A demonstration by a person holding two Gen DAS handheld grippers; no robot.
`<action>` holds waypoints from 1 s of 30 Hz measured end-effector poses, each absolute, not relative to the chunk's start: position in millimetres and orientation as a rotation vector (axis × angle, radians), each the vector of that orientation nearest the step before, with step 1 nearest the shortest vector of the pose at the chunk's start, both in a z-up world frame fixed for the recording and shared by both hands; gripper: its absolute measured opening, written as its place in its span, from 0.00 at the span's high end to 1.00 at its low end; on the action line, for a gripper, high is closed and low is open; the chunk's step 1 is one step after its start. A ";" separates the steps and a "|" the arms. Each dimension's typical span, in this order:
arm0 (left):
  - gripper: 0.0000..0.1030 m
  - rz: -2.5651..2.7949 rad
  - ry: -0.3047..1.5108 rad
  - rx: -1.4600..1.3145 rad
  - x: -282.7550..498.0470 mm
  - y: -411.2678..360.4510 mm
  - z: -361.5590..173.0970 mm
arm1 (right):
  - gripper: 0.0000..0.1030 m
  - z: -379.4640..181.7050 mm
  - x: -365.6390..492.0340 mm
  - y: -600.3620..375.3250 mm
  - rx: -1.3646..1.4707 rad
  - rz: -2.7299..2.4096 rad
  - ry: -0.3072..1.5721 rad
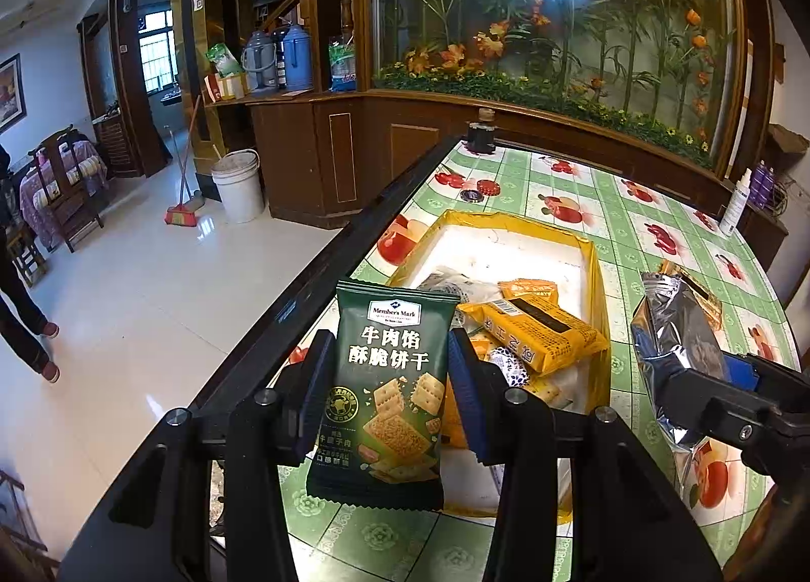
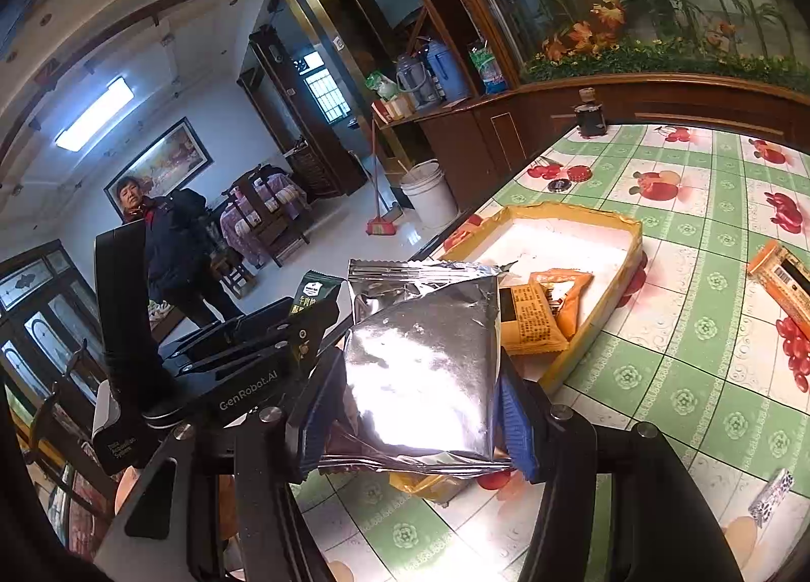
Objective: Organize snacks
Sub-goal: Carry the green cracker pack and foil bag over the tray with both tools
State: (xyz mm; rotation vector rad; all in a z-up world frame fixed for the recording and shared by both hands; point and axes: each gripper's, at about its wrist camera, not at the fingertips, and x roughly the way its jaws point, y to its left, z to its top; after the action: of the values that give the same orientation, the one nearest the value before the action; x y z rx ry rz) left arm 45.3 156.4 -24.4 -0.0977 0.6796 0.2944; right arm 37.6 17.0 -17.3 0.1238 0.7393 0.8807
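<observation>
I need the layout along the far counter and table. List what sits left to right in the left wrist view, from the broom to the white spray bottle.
broom → white bucket → blue thermos → dark jar at the table's far corner → white spray bottle

Brightness: the room is evenly lit, the dark woodwork left dim.
Source: light is given by a ceiling tube lamp [image 2: 93, 113] and a barred window [image 1: 157, 50].
Glare: the silver foil packet [image 2: 425, 359] is blown white; the floor tiles [image 1: 152, 288] are sheened.
Distortion: straight edges are bowed; corners are blackened.
Focus: the near gripper bodies are slightly softened.
</observation>
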 end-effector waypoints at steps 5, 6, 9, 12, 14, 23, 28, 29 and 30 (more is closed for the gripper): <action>0.58 0.302 0.683 -0.105 45.9 160.5 -25.7 | 0.44 -19.7 40.7 22.9 0.121 0.884 0.747; 0.58 0.304 0.684 -0.106 45.8 161.5 -26.2 | 0.44 -20.5 41.6 24.3 0.121 0.884 0.748; 0.58 0.309 0.687 -0.106 45.8 164.2 -28.0 | 0.44 -22.3 42.7 28.0 0.117 0.890 0.754; 0.58 0.319 0.693 -0.100 47.9 164.1 -30.1 | 0.44 -25.1 45.0 33.6 0.110 0.895 0.760; 0.58 0.321 0.697 -0.101 48.7 165.8 -31.4 | 0.44 -27.6 46.9 36.9 0.104 0.895 0.766; 0.58 0.337 0.727 -0.098 57.5 173.5 -43.2 | 0.44 -43.6 65.1 48.8 0.087 0.876 0.801; 0.58 0.341 0.745 -0.101 63.3 178.2 -50.1 | 0.44 -49.0 77.0 55.1 0.067 0.857 0.802; 0.58 0.343 0.748 -0.100 64.9 178.6 -51.3 | 0.44 -49.7 79.3 56.1 0.062 0.852 0.803; 0.58 0.344 0.750 -0.099 66.1 179.0 -52.1 | 0.44 -50.8 82.2 57.4 0.060 0.849 0.805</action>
State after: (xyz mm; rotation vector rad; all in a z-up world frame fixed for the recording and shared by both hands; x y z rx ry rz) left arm 66.1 179.0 -52.1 -0.0991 0.7504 0.3439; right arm 82.2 57.4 -50.8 0.0605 0.8050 0.8490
